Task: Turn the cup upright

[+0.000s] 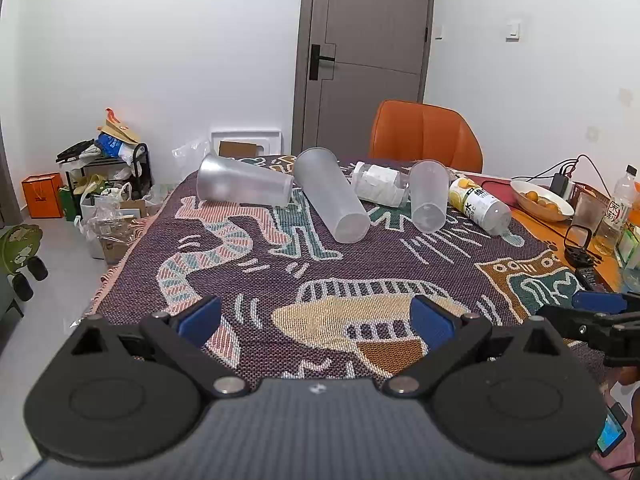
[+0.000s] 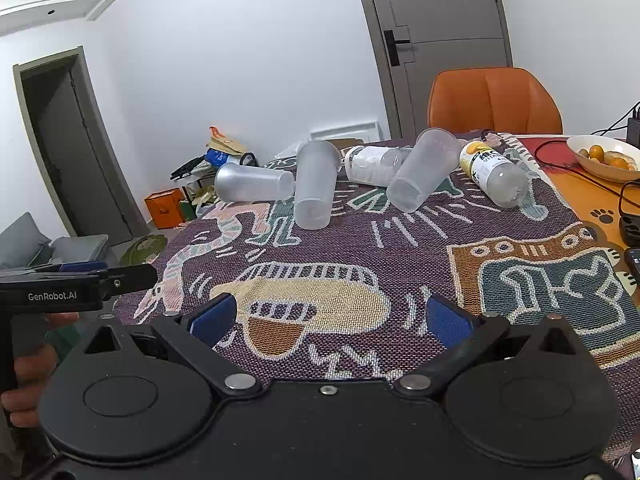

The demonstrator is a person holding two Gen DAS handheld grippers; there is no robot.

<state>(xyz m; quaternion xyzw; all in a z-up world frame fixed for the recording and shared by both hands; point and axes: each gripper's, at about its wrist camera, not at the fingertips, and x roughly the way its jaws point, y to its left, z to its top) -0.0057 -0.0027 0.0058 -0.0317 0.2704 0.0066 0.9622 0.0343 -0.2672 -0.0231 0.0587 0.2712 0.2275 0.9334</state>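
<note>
Three frosted plastic cups lie on their sides at the far end of the patterned cloth: a left cup, a middle cup and a right cup. My left gripper is open and empty, low over the near part of the cloth, well short of the cups. My right gripper is open and empty too, also near the front. The right gripper's blue-tipped fingers show at the right edge of the left wrist view.
Two plastic bottles lie among the cups: a clear one and a yellow-labelled one. A bowl of oranges, cables and an upright bottle stand at the right. An orange chair is behind the table.
</note>
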